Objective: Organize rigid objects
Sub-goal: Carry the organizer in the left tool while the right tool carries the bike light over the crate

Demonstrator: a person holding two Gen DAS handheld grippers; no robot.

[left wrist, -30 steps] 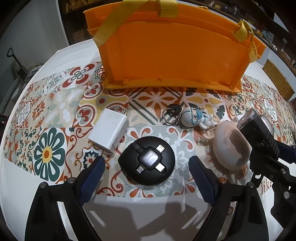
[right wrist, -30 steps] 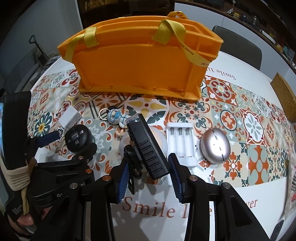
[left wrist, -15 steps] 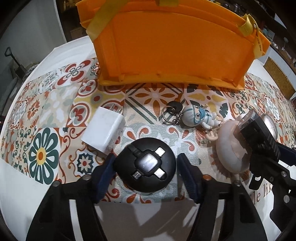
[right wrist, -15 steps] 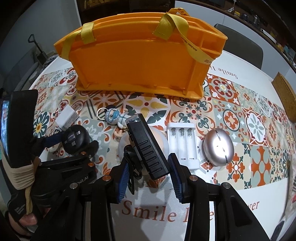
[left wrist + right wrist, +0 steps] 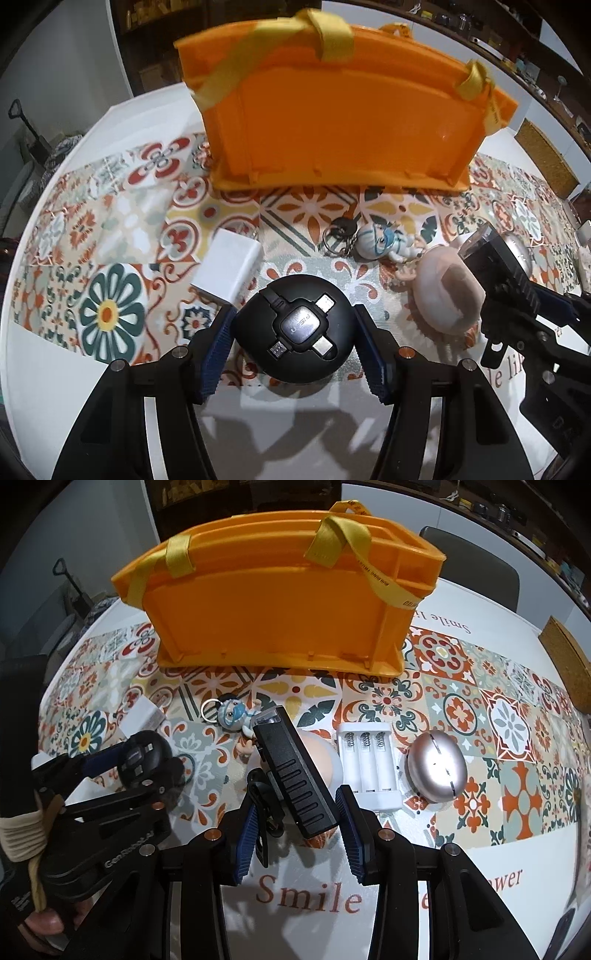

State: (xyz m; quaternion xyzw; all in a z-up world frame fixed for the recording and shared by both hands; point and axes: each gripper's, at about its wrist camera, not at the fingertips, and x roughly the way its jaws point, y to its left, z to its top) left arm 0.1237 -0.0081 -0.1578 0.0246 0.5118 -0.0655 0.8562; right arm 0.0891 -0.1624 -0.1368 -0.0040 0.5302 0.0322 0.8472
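Two items are sitting in my fingers at this moment; everything else is lying loose on the counter [image 5: 424, 897].

- Left fingers [image 5: 295, 336]: pinching the round black multi-plug cable reel [image 5: 293, 336] from both sides, blue pads touching its rim. It is hanging just over the tile-patterned mat [image 5: 110, 236]; I judge it barely lifted.
- Right fingers [image 5: 297, 823]: closed on a black ribbed flashlight-like device [image 5: 295, 775], its clear lens end pointing away toward the bin, with a black clip [image 5: 262, 812] dangling beside the left pad.
- Orange bin [image 5: 280, 602] with yellow strap handles: standing at the far edge of the mat. Its inside is hidden in both views, so I cannot tell what is lying in it.
- Waiting on the mat: white charger block [image 5: 229, 269], masked-figure keychain [image 5: 380, 240], pale pink round dish-like piece [image 5: 443, 291].

Progress, as I judge it: both grasps are made, neither item is stowed, and at least five loose pieces are waiting.

View differences: only the right wrist camera is showing the white three-cell battery holder [image 5: 369, 768], the silver egg-shaped object [image 5: 437, 768] in full, and the hand [image 5: 44, 923] gripping the left tool. Only the left wrist camera is showing the reel's four plug tips clearly.
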